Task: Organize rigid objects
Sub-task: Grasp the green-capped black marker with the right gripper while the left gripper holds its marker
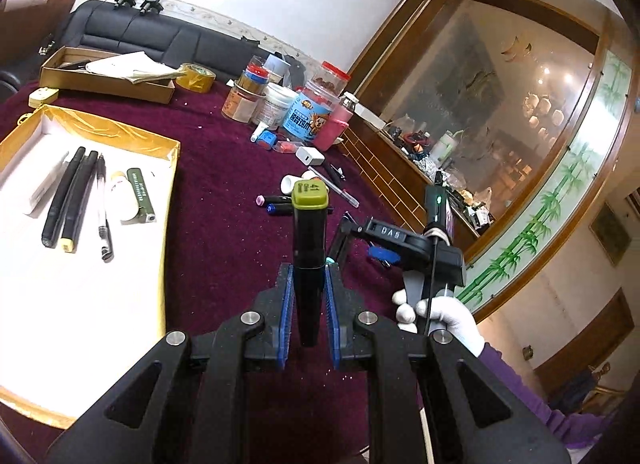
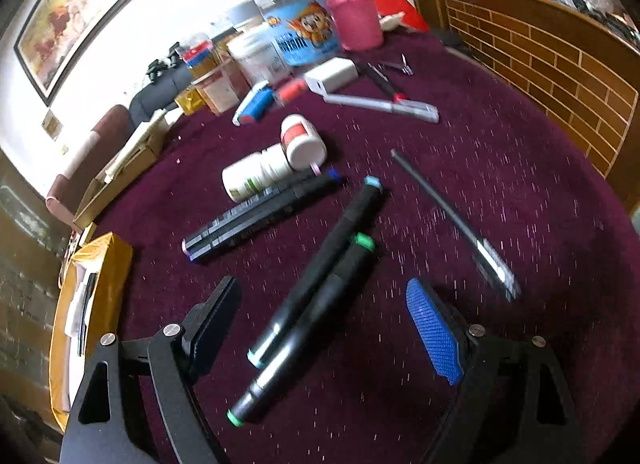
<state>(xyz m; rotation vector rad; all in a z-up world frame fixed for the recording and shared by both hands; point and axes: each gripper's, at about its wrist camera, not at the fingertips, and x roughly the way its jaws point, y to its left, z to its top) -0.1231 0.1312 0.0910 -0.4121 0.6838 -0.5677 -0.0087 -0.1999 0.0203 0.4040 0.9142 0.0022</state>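
Note:
My left gripper [image 1: 308,270] is shut on a black marker with an olive-green cap [image 1: 309,232], which stands up between the blue pads above the purple cloth. To its left lies a white tray with a gold rim [image 1: 170,168] that holds several pens and markers [image 1: 72,200]. My right gripper [image 2: 324,296] is open, hanging over two black markers, one with light blue ends [image 2: 320,268] and one with green ends [image 2: 308,328]; they lie between the fingers, and the pads are clear of them. That right gripper [image 1: 360,236] also shows in the left wrist view, held by a white-gloved hand [image 1: 440,316].
Loose on the cloth: a pair of black markers [image 2: 260,216], two white pill bottles [image 2: 276,160], a thin dark pen [image 2: 452,216], a white charger [image 2: 332,74] and a grey pen [image 2: 380,104]. Jars and a pink bottle [image 2: 354,12] stand behind. A brick-pattern cabinet [image 2: 540,64] bounds the right.

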